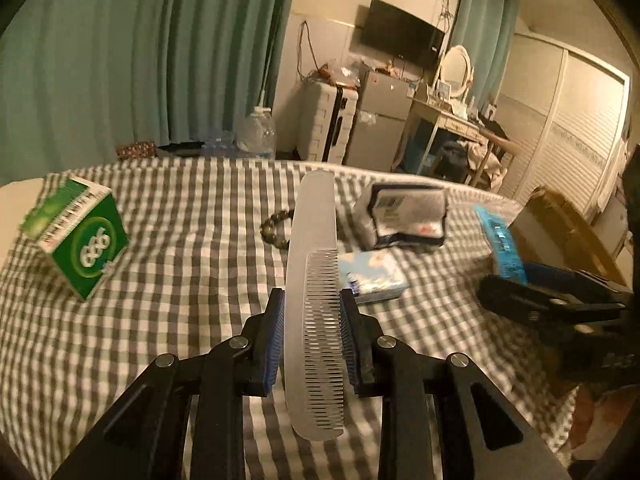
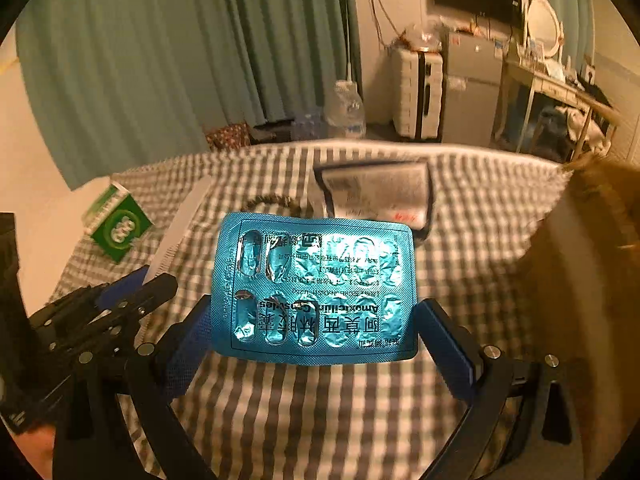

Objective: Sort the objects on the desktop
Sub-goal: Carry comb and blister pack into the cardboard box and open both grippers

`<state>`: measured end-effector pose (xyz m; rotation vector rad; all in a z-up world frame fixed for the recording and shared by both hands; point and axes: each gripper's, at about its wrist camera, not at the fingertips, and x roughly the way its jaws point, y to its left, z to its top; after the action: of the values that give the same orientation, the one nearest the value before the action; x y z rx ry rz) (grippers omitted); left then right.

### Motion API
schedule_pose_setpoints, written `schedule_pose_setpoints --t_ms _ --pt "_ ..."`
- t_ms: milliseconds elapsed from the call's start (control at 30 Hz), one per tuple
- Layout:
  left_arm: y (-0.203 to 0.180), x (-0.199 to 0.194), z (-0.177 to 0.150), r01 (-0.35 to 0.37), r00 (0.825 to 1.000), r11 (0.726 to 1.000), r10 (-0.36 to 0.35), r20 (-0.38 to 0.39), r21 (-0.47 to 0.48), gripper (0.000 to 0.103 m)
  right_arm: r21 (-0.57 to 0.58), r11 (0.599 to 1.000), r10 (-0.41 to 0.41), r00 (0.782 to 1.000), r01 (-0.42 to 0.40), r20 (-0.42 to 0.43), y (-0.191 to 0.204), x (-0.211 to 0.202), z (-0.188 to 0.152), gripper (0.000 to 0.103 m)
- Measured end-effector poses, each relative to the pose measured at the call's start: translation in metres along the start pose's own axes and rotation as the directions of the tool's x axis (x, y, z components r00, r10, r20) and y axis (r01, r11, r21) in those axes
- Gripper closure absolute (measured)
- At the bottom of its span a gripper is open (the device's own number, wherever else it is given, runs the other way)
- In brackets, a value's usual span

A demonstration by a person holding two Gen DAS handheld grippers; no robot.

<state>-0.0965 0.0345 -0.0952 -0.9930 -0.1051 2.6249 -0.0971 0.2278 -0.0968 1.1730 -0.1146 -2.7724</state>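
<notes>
The left claw (image 1: pixel 312 304) is clenched on a frosted white comb (image 1: pixel 310 280), which stands edgewise between the blue pads, teeth turned to the right and its long handle reaching forward over the checked cloth (image 1: pixel 192 240); the right claw (image 2: pixel 314 328) grips a blue blister pack (image 2: pixel 316 292) of capsules by its two side edges, foil face up and lifted clear of the cloth, some pockets pressed out. A green box (image 1: pixel 76 236) sits tilted on one corner region at the far left of the cloth, well apart from both claws; a bead bracelet (image 1: pixel 276 224) lies just left of the comb's handle in the left wrist view; a light blue tissue packet (image 1: pixel 374 276) rests just right of the comb, and beyond it a dark-edged pouch with a label (image 1: pixel 406 216) lies on the cloth. A cardboard box (image 1: pixel 560 228) stands at the right edge, near the right claw; behind the bed hang teal curtains (image 1: pixel 140 60), with a clear water bottle (image 1: pixel 258 132) at the far side.
</notes>
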Motion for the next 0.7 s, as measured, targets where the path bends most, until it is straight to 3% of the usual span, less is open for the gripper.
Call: schedule_pose_setpoints --t_ms 300,433,600,700 --pt "-0.075 -0.075 0.039 0.034 0.999 0.996 -0.035 0.005 0.088 0.077 -0.035 0.997 -0.060 0.992 0.065 0.110 -0.017 -0.132 0.012 0.005" --pt "-0.136 -0.109 0.054 0.063 0.997 0.984 -0.068 0.025 0.164 0.077 -0.076 0.977 -0.180 0.961 0.200 0.211 -0.031 -0.198 0.019 0.005" --pt "-0.222 -0.128 0.062 0.139 0.988 0.958 -0.152 0.032 0.252 0.077 0.031 0.970 -0.241 0.937 0.241 0.251 -0.089 -0.266 0.017 0.005" --pt "-0.277 -0.117 0.064 0.187 0.981 0.941 -0.193 -0.006 0.283 0.077 0.106 0.965 -0.258 0.939 0.239 0.229 -0.126 -0.281 0.011 0.005"
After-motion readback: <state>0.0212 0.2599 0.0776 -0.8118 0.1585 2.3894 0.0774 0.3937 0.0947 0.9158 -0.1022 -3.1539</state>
